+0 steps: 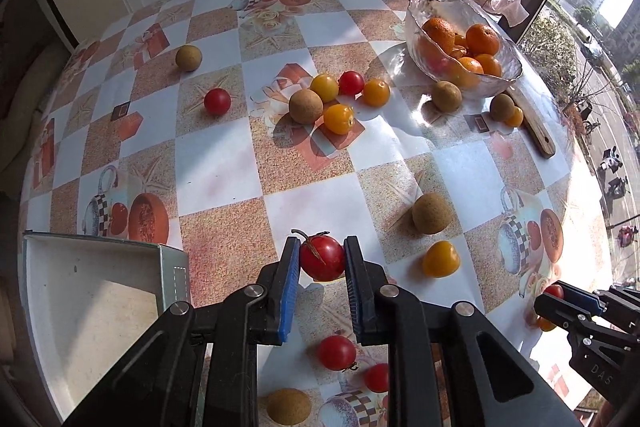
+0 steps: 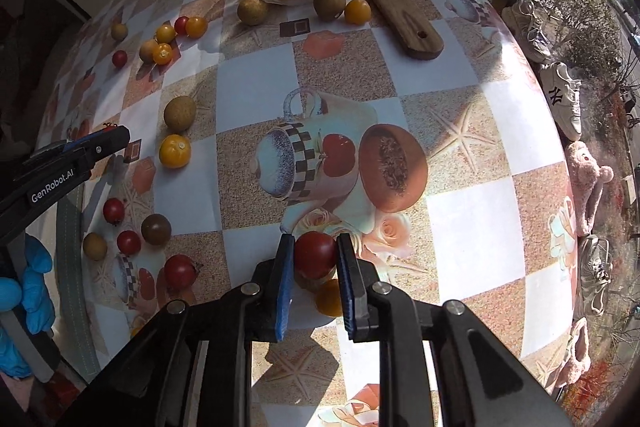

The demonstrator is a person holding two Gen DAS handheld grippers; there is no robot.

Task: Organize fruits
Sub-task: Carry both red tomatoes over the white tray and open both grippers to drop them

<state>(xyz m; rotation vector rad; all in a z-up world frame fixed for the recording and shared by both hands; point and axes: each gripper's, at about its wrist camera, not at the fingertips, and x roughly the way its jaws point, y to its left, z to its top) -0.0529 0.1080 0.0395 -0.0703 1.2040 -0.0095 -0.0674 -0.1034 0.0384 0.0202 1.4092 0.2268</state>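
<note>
Left tool pinches a red tomato; white box lies just left of it, nearer than the glass bowl far ahead-right. Right tool clamps a dark red tomato above the bench.

The left hand-held gripper grips a red cherry tomato with a green stem between its blue pads, above the checkered surface. A white box sits at lower left. Two more red tomatoes lie beneath the jaws. A brown round fruit and a yellow tomato rest just right. Farther back, a glass bowl holds oranges. The right hand-held gripper shows at the right edge, a red tomato between its fingers.
</note>
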